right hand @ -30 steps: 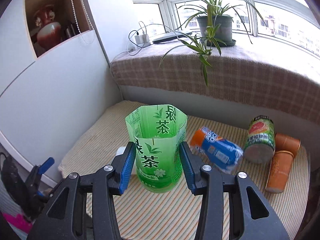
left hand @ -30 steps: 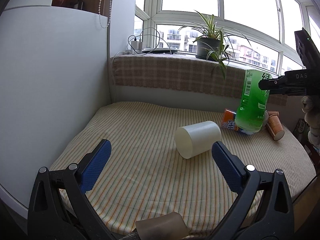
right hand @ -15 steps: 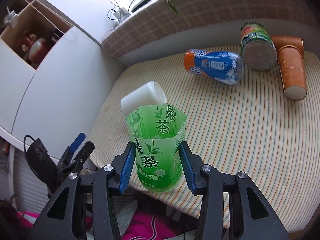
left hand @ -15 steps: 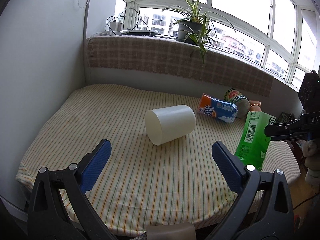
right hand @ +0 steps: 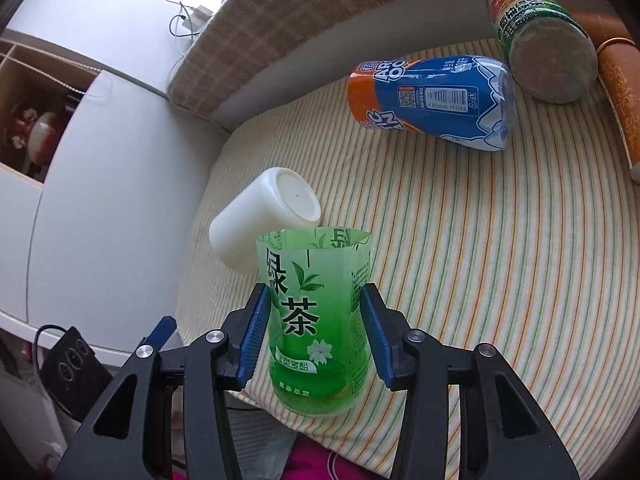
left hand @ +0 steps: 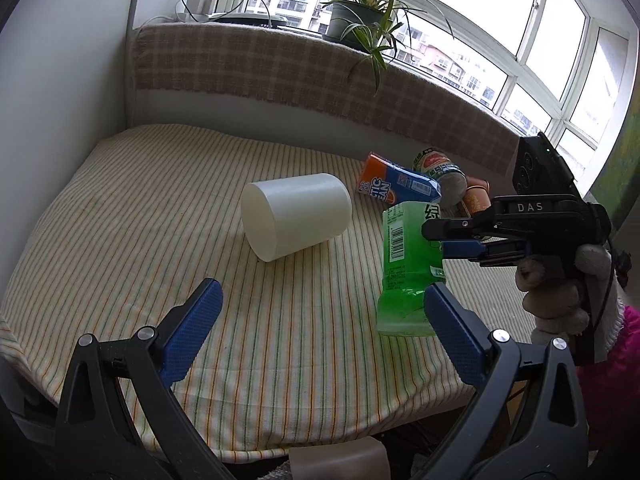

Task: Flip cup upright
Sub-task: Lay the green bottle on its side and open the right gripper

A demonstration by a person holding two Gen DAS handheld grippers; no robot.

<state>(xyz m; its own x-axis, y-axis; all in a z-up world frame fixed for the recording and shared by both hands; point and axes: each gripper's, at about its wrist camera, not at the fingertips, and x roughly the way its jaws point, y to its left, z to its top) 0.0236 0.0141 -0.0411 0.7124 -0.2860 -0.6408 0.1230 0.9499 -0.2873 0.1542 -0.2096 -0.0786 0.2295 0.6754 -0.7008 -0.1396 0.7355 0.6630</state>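
Fingers of the left gripper (left hand: 318,330) stand wide apart, holding nothing, aimed at the white plastic cup (left hand: 296,215) lying on its side mid-cloth. Right of it, the right gripper (right hand: 316,334) clamps the green cut-off tea-bottle cup (right hand: 318,312), mouth up, near the striped tablecloth (left hand: 132,216) edge. I'd lower it level, then let go gently.

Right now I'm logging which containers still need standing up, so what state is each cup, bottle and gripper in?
green tea cup: upright, open end up, held at table's near edge
white cup: on its side
orange-blue bottle: on its side
green-label can: on its side
brown paper cups: on their sides
left gripper: open, holding nothing
right gripper: shut on the green tea cup
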